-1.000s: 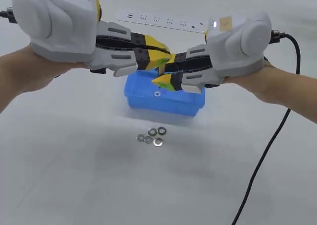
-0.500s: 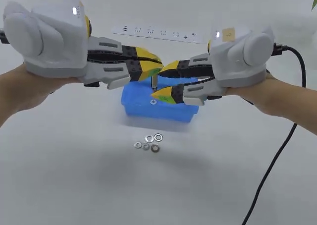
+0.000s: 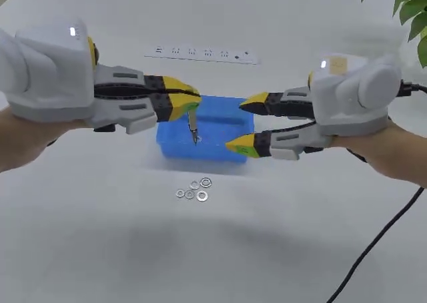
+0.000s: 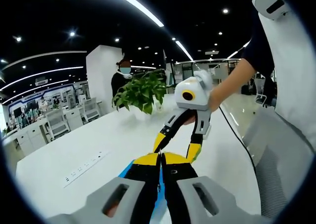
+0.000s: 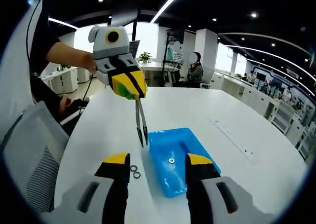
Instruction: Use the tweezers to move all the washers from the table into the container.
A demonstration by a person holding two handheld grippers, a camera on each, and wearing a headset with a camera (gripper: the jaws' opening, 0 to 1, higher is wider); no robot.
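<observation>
Change: right gripper (image 3: pixel 239 124) has drawn off to the right. A second ago its jaws were crowded against the other's. They are now spread and empty. The left gripper (image 3: pixel 190 103) has its jaws pressed together, pinching the top of the tweezers (image 3: pixel 193 126), which hang tips-down over the container (image 3: pixel 213 153). Judgement: the tweezers are settled in one gripper, ready for the next pick.

Tweezers: slim, dark, tips nearly closed, apparently carrying nothing. One washer (image 5: pixel 171 160) lies inside the blue container, mid-worktop (image 3: pixel 100 236). Loose washers (image 3: pixel 202 196) cluster just beside its near wall, toward the worktop's near edge.
</observation>
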